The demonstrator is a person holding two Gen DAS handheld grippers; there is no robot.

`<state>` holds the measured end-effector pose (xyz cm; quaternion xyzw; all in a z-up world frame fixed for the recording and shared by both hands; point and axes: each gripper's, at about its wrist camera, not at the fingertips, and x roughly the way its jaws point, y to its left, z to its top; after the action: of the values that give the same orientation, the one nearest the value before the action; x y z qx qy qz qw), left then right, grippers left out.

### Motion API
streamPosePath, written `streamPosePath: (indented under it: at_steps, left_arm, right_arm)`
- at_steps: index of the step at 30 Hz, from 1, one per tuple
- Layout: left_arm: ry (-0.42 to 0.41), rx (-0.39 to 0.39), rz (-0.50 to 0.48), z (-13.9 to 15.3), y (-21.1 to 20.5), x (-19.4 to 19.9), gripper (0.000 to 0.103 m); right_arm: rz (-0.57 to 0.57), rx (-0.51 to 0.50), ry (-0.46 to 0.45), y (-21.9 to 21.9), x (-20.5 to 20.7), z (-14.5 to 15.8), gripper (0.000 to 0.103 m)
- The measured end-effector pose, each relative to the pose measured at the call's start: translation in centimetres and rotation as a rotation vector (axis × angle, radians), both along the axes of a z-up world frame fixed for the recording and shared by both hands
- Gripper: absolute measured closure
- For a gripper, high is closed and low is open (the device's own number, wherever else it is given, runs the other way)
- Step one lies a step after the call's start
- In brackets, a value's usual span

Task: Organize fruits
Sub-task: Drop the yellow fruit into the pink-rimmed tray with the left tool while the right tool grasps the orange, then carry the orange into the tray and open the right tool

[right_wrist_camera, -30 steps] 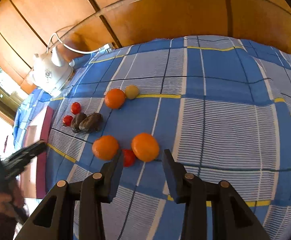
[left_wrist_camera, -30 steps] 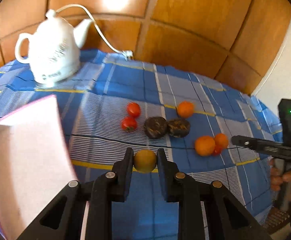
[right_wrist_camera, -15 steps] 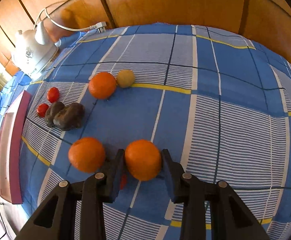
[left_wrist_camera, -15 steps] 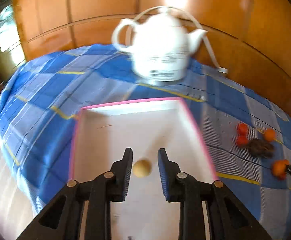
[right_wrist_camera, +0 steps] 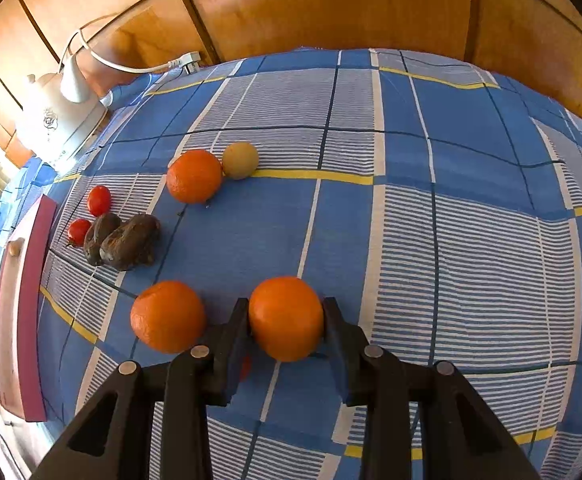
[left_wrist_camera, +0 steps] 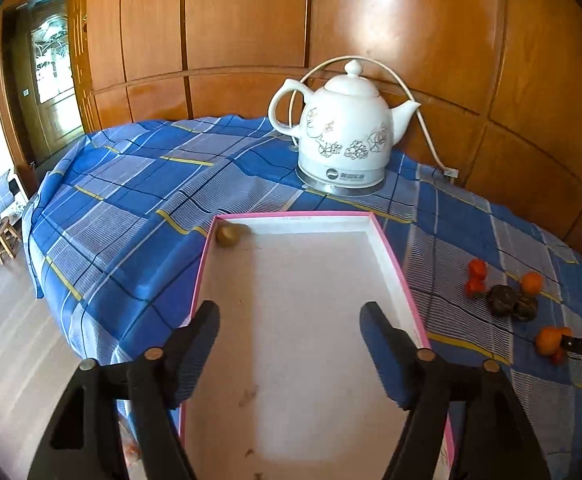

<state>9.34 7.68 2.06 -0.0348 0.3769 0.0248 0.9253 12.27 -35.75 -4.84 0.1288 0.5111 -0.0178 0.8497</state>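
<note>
My left gripper (left_wrist_camera: 289,316) is open and empty above the white tray with a pink rim (left_wrist_camera: 395,248). A small yellow-green fruit (left_wrist_camera: 227,235) lies in the tray's far left corner. My right gripper (right_wrist_camera: 286,320) is shut on an orange (right_wrist_camera: 286,318) that rests on the blue checked cloth. A second orange (right_wrist_camera: 167,316) lies just left of it, and a small red fruit (right_wrist_camera: 245,368) peeks from behind the left finger. Farther off lie a third orange (right_wrist_camera: 194,176), a yellow-green fruit (right_wrist_camera: 240,160), two dark wrinkled fruits (right_wrist_camera: 129,240) and two red tomatoes (right_wrist_camera: 99,200).
A white ceramic kettle (left_wrist_camera: 341,136) with a cord stands behind the tray near the wooden wall. The tray's pink side (right_wrist_camera: 31,312) shows at the left in the right wrist view. The table edge drops to the floor left of the tray, where a small stool (left_wrist_camera: 5,236) stands.
My left gripper opened and let go of the yellow-green fruit, which now lies in the tray's far corner. My right gripper moved forward and closed its fingers on the orange.
</note>
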Motion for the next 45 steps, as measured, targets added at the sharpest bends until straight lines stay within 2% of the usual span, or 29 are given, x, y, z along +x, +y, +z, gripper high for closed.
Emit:
streamPosePath:
  at_steps: [5,9,12,18,25,30,34,37,45]
  left_arm:
    - [0.005,-0.016,-0.008,0.0,-0.3,-1.2,0.023]
    - [0.017,-0.022,-0.006,-0.3,-0.5,-1.8,0.023]
    - [0.018,-0.018,-0.003,-0.4,-0.5,-2.0,0.022]
    - [0.025,-0.024,0.009,-0.6,0.0,-2.3,0.022]
    - [0.031,-0.026,0.022,-0.9,0.7,-2.6,0.021]
    - [0.021,-0.035,0.045,-0.8,1.8,-2.7,0.021]
    - [0.032,-0.048,0.064,-1.1,2.7,-2.6,0.021]
    - [0.042,-0.056,0.080,-1.5,3.4,-2.6,0.021]
    - [0.047,-0.067,0.102,-2.0,4.2,-2.6,0.021]
  right_arm:
    - [-0.048,0.006,-0.039,-0.3,-1.0,0.9,0.068]
    - [-0.067,-0.006,-0.127,0.2,-2.3,3.5,0.068]
    - [-0.032,-0.002,-0.186,1.6,-2.9,5.4,0.068]
    - [0.198,0.052,-0.205,8.5,-3.0,6.9,0.068]
    - [0.475,0.119,-0.130,19.5,-2.3,5.4,0.068]
    - [0.571,0.159,-0.104,25.2,-1.3,4.9,0.068]
    - [0.584,0.199,-0.061,28.2,0.4,4.1,0.067]
    - [0.566,0.192,-0.054,29.2,1.0,4.0,0.067]
    - [0.514,0.183,-0.077,28.1,0.6,4.3,0.067]
